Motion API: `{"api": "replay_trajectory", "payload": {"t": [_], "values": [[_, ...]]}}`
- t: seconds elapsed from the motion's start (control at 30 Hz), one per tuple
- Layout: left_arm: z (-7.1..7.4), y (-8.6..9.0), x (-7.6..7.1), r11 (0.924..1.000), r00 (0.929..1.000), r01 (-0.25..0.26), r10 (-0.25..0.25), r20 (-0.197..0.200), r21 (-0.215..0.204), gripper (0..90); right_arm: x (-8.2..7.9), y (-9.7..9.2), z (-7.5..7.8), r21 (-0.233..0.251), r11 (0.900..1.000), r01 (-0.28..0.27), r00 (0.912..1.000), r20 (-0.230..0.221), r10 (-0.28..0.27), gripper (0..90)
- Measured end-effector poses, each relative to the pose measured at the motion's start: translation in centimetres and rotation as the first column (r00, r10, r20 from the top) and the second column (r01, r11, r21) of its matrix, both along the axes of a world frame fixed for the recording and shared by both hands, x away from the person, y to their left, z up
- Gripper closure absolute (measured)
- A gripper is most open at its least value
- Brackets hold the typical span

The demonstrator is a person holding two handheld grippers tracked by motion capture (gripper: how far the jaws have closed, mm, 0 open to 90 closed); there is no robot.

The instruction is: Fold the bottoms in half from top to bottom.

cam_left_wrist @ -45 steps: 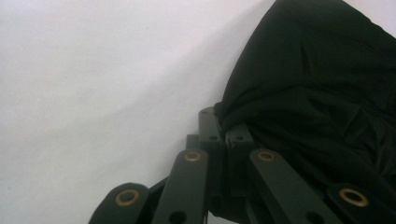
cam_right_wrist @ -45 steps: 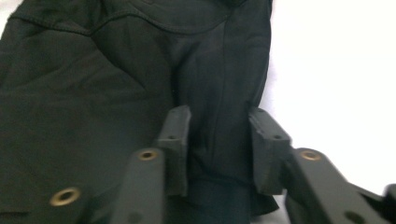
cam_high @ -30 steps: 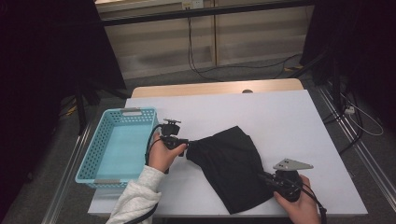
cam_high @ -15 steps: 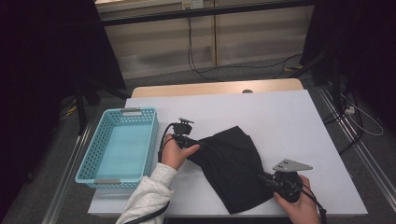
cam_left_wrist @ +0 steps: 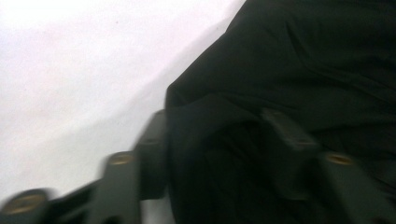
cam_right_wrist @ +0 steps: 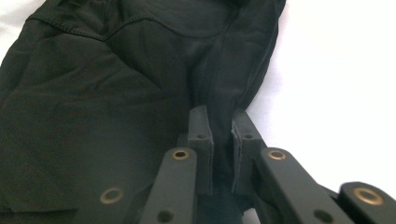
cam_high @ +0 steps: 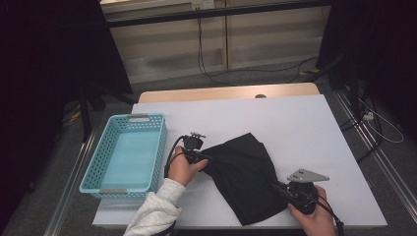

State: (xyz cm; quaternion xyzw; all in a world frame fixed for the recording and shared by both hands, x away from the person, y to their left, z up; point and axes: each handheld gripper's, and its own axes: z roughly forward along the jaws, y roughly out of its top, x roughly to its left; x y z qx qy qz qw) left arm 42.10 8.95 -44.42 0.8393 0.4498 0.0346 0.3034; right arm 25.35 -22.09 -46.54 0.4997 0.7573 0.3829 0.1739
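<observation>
A black cloth (cam_high: 246, 172) lies crumpled on the white table (cam_high: 295, 118), near its front edge. My left gripper (cam_high: 209, 160) sits at the cloth's left edge. In the left gripper view its jaws (cam_left_wrist: 215, 126) straddle a raised fold of the cloth (cam_left_wrist: 303, 56); they have just been closing and still stand well apart. My right gripper (cam_high: 276, 187) is at the cloth's near right corner. In the right gripper view (cam_right_wrist: 219, 116) its pads are shut on a thin pleat of the cloth (cam_right_wrist: 93, 84).
A light blue plastic basket (cam_high: 96, 160) stands empty at the table's left side, just left of my left hand. A sleeve and hand come in from the bottom edge. The table's far half and right side are bare white.
My left hand has moved a little to the right, away from the basket and onto the cloth's left edge. The right gripper has stayed still, holding its corner.
</observation>
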Motion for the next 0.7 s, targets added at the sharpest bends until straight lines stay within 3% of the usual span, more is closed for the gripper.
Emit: {"api": "replay_trajectory", "payload": {"t": [0.17, 0.23, 0.37, 0.43, 0.53, 0.6, 0.7], "values": [[0.1, 0.1, 0.1, 0.9999, 0.9988, 0.013, -0.013, -0.047, 0.000, 75.9, 0.0, 0.0, 0.0, 0.001, 1.0000, 0.004, 1.0000, 0.002, -0.004, 81.3], [0.3, 0.0, 0.3, 0.9991, 0.9957, 0.042, -0.041, -0.083, 0.010, 82.1, -0.1, 0.1, 0.0, -0.001, 1.0000, 0.006, 1.0000, 0.005, -0.006, 81.3], [1.0, -0.2, 1.0, 0.9962, 0.9889, 0.063, -0.054, -0.138, 0.060, 83.9, -0.1, -0.1, -0.1, 0.013, 0.9999, 0.002, 1.0000, 0.008, -0.002, 81.6], [1.3, -0.1, 1.5, 0.9956, 0.9828, 0.068, -0.056, -0.176, 0.065, 84.3, 0.0, -0.3, -0.1, 0.035, 0.9994, 0.006, 1.0000, -0.002, -0.006, 81.8], [2.3, 0.1, 2.1, 0.9951, 0.9775, 0.078, -0.064, -0.201, 0.061, 84.6, -0.1, -0.3, 0.1, 0.030, 0.9995, 0.010, 0.9999, 0.003, -0.010, 82.2], [3.0, 0.1, 2.4, 0.9934, 0.9785, 0.087, -0.072, -0.193, 0.075, 84.7, -0.2, -0.2, 0.2, 0.028, 0.9995, 0.014, 0.9999, 0.010, -0.014, 82.4], [4.0, 0.2, 2.7, 0.9926, 0.9791, 0.091, -0.075, -0.189, 0.080, 84.8, -0.3, -0.2, 0.3, 0.063, 0.9979, 0.012, 0.9999, 0.003, -0.012, 82.5]]}}
